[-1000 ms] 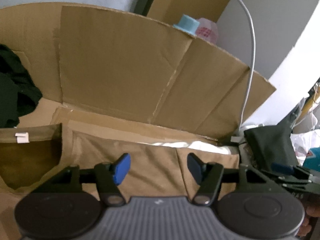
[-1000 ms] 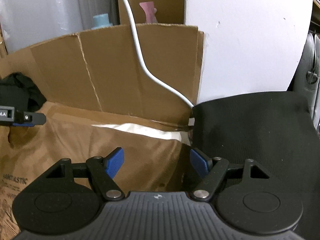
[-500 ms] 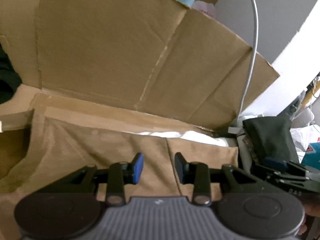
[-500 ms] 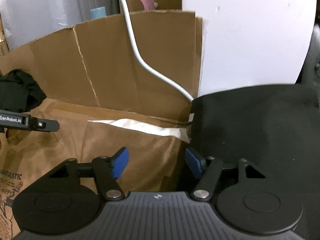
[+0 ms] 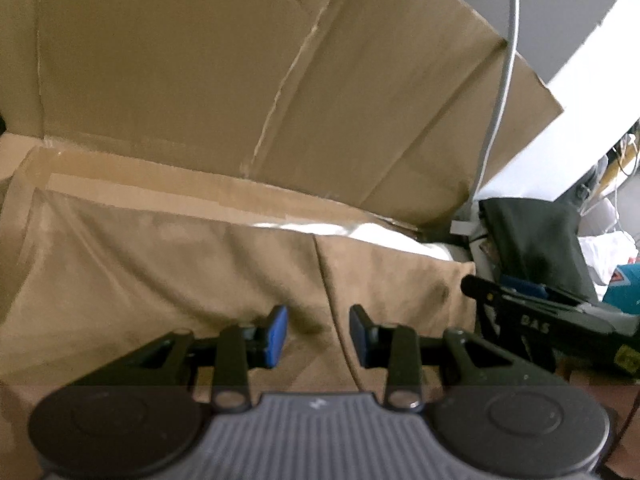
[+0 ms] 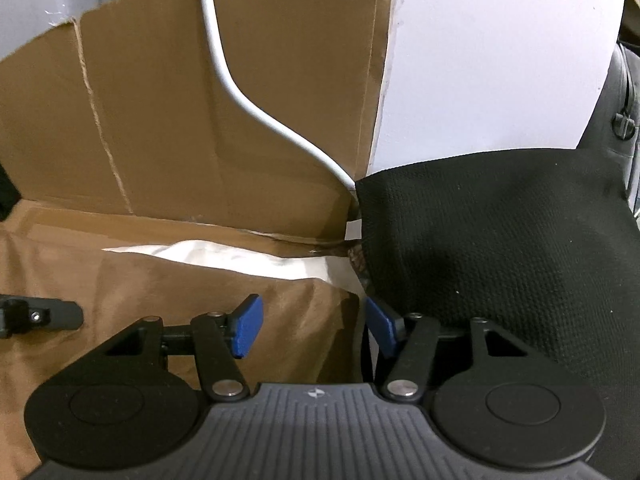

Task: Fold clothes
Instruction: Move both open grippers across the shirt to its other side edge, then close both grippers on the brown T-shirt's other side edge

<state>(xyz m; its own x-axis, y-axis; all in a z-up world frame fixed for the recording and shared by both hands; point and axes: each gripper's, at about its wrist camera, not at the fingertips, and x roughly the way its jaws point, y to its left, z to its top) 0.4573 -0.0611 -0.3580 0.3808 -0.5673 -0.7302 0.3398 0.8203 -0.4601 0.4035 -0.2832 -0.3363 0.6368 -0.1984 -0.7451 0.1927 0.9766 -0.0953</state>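
A tan T-shirt lies spread on a cardboard floor, its right sleeve set off by a seam. My left gripper hovers low over the cloth just left of that seam. Its jaws stand a narrow gap apart, and only a small wrinkle of cloth shows behind the gap. In the right wrist view the same shirt ends at the sleeve's outer edge. My right gripper is open astride that edge, its left pad over tan cloth and its right pad over the dark gap beside it.
A creased cardboard wall stands behind the shirt, with a white cable hanging down it. White cloth shows under the sleeve's far edge. Black textured fabric lies to the right. Dark bag and clutter at far right.
Both grippers have sunk closer to the shirt and their jaws have narrowed. The left view has shifted right, so the collar and its white label have left the picture.
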